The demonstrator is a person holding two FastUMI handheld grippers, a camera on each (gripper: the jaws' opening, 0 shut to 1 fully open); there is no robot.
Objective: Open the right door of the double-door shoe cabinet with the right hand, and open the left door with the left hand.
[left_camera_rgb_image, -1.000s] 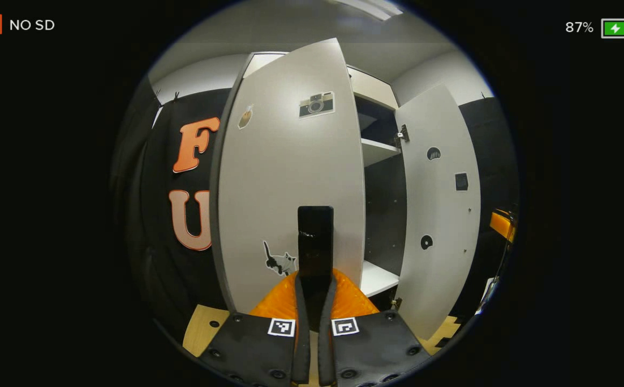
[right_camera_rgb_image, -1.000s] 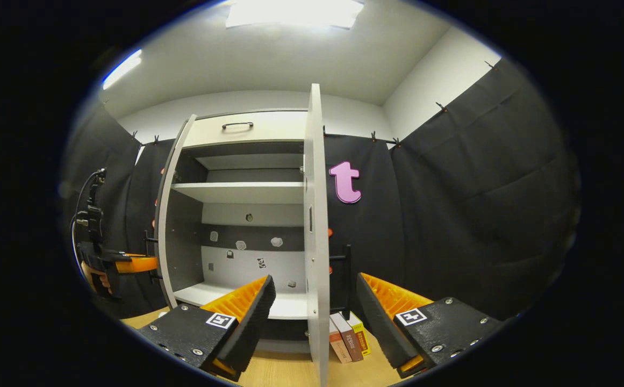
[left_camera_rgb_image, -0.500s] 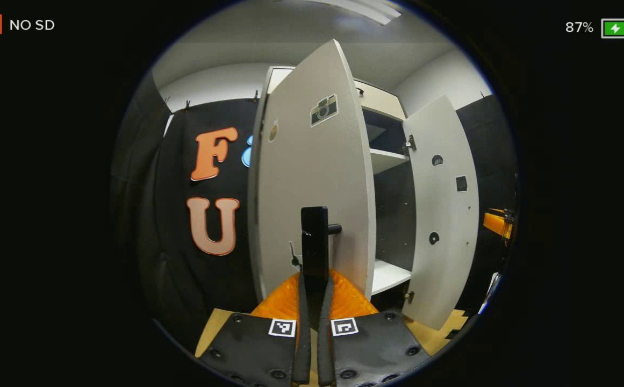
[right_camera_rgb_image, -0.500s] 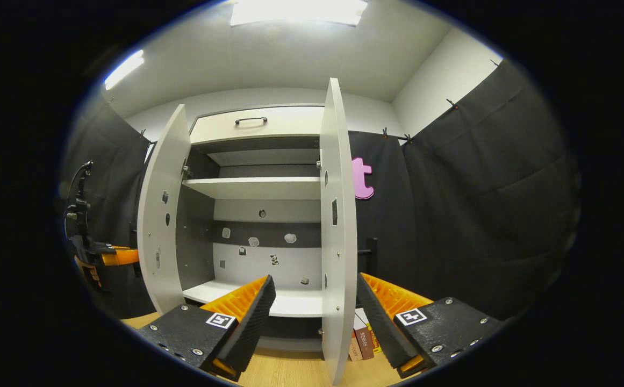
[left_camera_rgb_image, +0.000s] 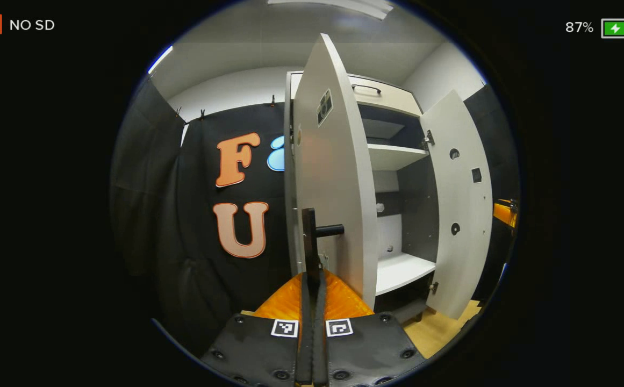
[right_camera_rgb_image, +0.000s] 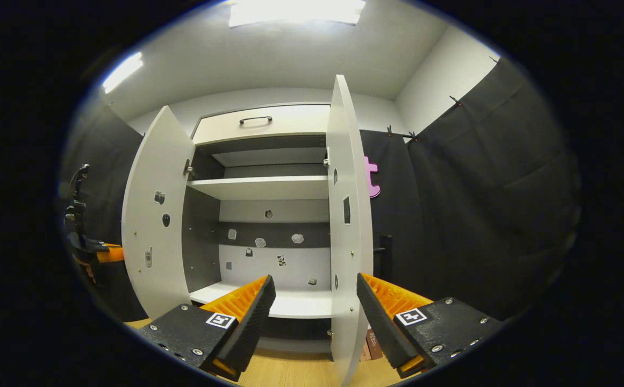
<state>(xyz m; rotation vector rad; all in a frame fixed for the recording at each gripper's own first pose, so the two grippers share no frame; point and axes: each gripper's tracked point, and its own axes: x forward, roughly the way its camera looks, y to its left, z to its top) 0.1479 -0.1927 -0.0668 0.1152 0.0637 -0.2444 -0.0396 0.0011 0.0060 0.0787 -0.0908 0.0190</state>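
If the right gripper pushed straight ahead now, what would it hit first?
Most likely the free edge of the open right door, which stands between the fingers of the open right gripper. Depth is hard to judge; just beside it the way runs into the cabinet's lower shelf.

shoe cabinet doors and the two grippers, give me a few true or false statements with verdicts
1. Both doors stand open. True: left door and right door.
2. The left gripper is open and clear of the handle. False: its fingers are shut on the left door handle.
3. The right gripper has its fingers spread apart. True.
4. The shelves hold shoes. False: they look bare.
5. The drawer above the doors is pulled out. False: it looks closed.
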